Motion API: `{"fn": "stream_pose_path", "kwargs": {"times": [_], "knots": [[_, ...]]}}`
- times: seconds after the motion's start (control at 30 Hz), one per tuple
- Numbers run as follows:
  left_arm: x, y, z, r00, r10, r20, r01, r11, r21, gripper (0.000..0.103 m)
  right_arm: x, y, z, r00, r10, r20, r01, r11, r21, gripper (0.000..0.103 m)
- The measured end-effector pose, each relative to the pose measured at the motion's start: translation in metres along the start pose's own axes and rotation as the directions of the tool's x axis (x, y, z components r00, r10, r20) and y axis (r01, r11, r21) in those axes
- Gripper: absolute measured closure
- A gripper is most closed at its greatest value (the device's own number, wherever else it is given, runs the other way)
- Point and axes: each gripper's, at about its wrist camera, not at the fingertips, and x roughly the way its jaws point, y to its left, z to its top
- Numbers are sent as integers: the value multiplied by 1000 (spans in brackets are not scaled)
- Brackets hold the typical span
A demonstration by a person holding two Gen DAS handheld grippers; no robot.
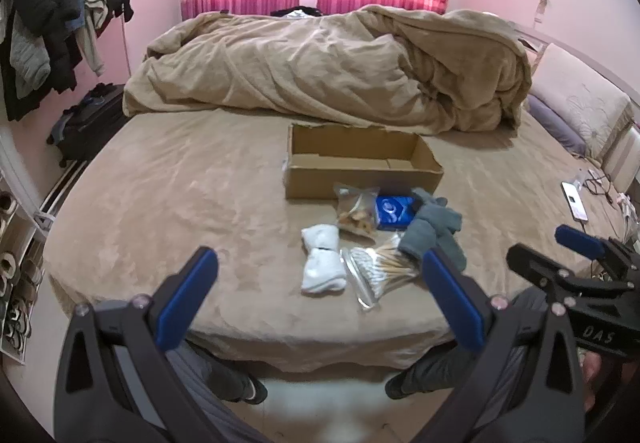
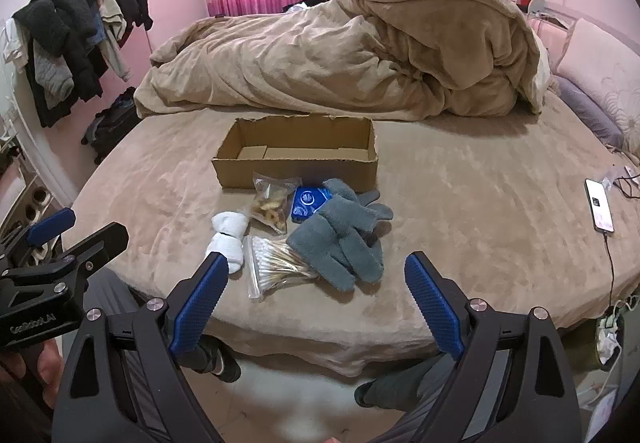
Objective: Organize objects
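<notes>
An empty open cardboard box [image 1: 362, 171] [image 2: 296, 163] sits on the bed. In front of it lie a bag of snacks [image 1: 357, 212] [image 2: 271, 205], a blue packet [image 1: 392, 212] [image 2: 307, 202], grey gloves [image 1: 434, 233] [image 2: 340, 239], rolled white socks [image 1: 322, 263] [image 2: 228, 239] and a bag of cotton swabs [image 1: 380, 267] [image 2: 276, 263]. My left gripper [image 1: 320, 271] is open and empty, held before the bed's near edge. My right gripper [image 2: 316, 275] is open and empty, just short of the swabs and gloves.
A rumpled beige duvet [image 1: 340, 67] covers the far half of the bed. A phone on a cable [image 2: 599, 209] lies at the right. Clothes hang on a rack [image 1: 60, 31] at the left above a suitcase [image 1: 90, 127]. The person's feet [image 2: 224, 363] stand below.
</notes>
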Motion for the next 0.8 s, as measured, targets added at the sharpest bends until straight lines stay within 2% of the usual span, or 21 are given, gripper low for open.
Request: {"fn": "stream_pose_path", "kwargs": {"times": [0.4, 0.8], "knots": [[-8, 2, 2, 1000, -8, 10, 9, 1000, -15, 1, -22, 5, 8, 999, -20, 50, 21, 999, -24, 11], [-13, 2, 3, 1000, -9, 18, 10, 1000, -18, 0, -22, 6, 7, 999, -19, 51, 21, 1000, -23, 11]]}}
